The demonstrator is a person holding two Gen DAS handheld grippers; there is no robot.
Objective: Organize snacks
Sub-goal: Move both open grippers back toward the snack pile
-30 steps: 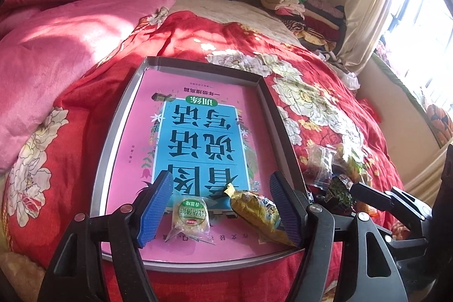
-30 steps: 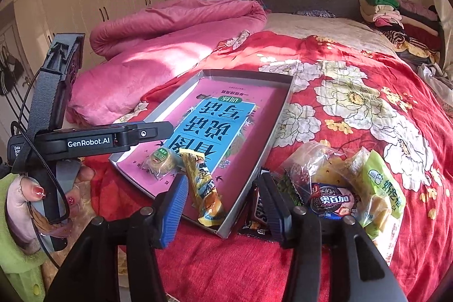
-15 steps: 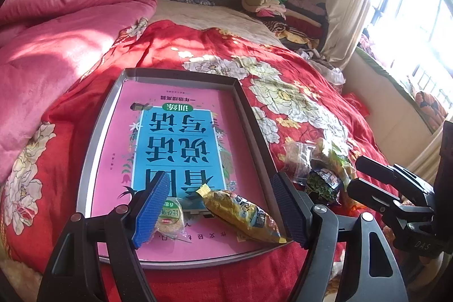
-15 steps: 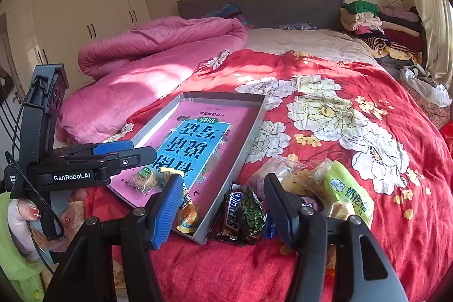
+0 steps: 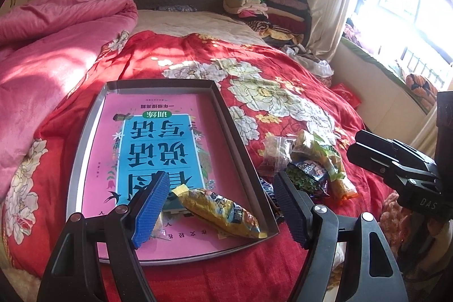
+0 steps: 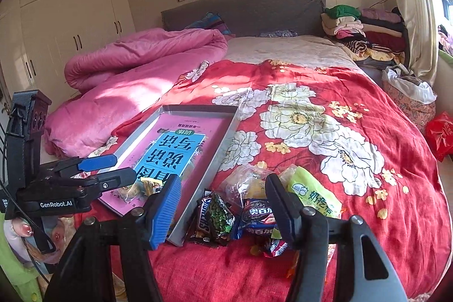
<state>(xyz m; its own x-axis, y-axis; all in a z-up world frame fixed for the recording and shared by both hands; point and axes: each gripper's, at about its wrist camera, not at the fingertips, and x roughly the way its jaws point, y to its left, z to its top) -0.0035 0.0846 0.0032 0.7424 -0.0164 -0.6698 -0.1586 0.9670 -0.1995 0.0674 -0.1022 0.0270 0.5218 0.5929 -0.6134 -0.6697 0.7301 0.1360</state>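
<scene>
We see a shallow grey metal tray lying on the red floral quilt of the bed, w/ a pink-and-blue paperback book flat inside it. On the book's near end lies a long yellow foil snack packet, tilted across the tray's near right corner; a small clear-wrapped round snack sits just left of it, mostly hidden behind a blue pad. Our left tongs hover over that near end, jaws apart, nothing pinched btwn them; the yellow packet lies on the book below the gap, pads not pressing it. Our right tongs hang over the loose pile just outside the tray's right wall; their jaws have just been opening, and they grip nothing. Below them on the quilt: a dark green-patterned snack bag, a brown chocolate bar wrapper touching the tray wall, a blue cookie packet, a lime-green pouch and a clear plastic bag, all bunched together. A rumpled pink duvet is heaped on the bed's left side, well apart from the tray. At the right-wrist view's lower left, a hand holds the left tongs' handle.
</scene>
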